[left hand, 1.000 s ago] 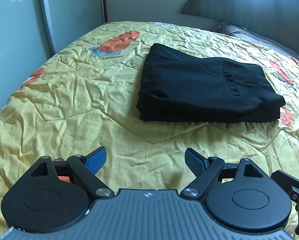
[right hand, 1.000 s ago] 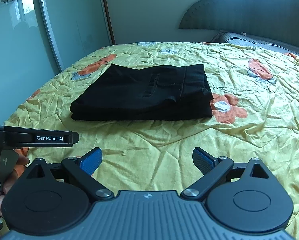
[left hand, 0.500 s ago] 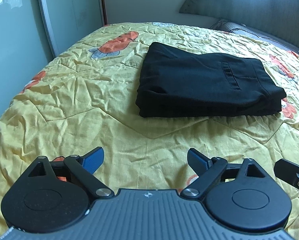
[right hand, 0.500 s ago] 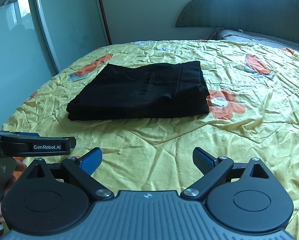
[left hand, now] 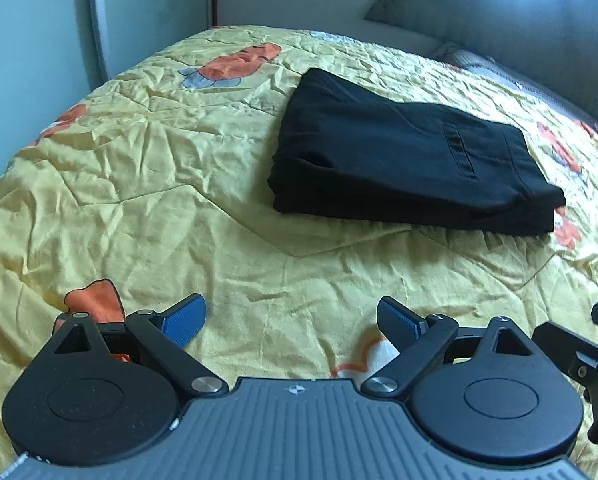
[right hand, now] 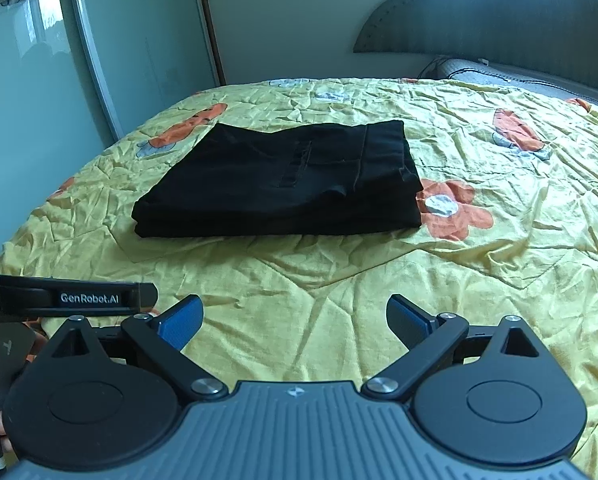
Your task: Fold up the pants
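The black pants [left hand: 403, 160] lie folded into a compact rectangle on the yellow bedspread [left hand: 159, 184], with a back pocket facing up. They also show in the right wrist view [right hand: 283, 184]. My left gripper [left hand: 291, 320] is open and empty, well short of the pants, near the bed's front edge. My right gripper [right hand: 295, 320] is open and empty too, equally far back from the pants. Neither touches the fabric.
The yellow bedspread [right hand: 499, 280] has orange flower prints and many wrinkles. A mirrored wardrobe door [right hand: 59, 60] stands at the left. A grey padded headboard [right hand: 519, 20] and pillow lie at the back right. The left gripper's body [right hand: 71, 300] shows at the right view's left edge.
Both grippers have drawn back slightly from the folded pants and tilted a little. The pants have not moved. Both grippers stayed open.
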Demonstrator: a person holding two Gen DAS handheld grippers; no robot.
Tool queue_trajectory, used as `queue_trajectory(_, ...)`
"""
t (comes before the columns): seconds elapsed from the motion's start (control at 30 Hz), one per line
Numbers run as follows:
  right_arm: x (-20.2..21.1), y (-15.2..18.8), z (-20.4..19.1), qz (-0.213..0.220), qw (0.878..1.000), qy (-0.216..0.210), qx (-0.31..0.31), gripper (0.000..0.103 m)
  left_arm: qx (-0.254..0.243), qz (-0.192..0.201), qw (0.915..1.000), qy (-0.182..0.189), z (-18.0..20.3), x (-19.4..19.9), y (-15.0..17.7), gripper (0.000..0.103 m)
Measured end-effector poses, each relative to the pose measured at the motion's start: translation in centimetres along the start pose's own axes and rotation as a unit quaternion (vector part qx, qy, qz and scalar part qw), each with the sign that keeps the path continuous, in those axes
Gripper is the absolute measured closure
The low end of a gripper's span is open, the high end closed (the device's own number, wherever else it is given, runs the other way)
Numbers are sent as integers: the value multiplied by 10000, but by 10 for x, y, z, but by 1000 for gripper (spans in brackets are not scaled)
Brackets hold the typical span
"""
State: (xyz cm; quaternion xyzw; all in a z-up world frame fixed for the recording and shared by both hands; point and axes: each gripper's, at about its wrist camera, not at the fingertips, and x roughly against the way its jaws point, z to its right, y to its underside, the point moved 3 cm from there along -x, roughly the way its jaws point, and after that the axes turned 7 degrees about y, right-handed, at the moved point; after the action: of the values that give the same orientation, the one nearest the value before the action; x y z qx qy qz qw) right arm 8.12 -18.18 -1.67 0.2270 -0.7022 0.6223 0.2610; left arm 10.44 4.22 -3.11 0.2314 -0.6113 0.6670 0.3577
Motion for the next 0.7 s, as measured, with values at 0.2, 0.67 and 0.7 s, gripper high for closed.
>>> queue_trajectory(0.2,-1,2,1,-36,10000,-71,-48,4,-118,-32,9998,-132,0,-1,0,9)
queue_trajectory(0.67,0,3,-1,-20,9999,-83,62,4,-291,-25,9991,-311,1,0,2,9)
queue_trajectory(0.7,0,3,0,-13,9999,-84,57,4,-313,-18,9990,-319,2,0,2,9)
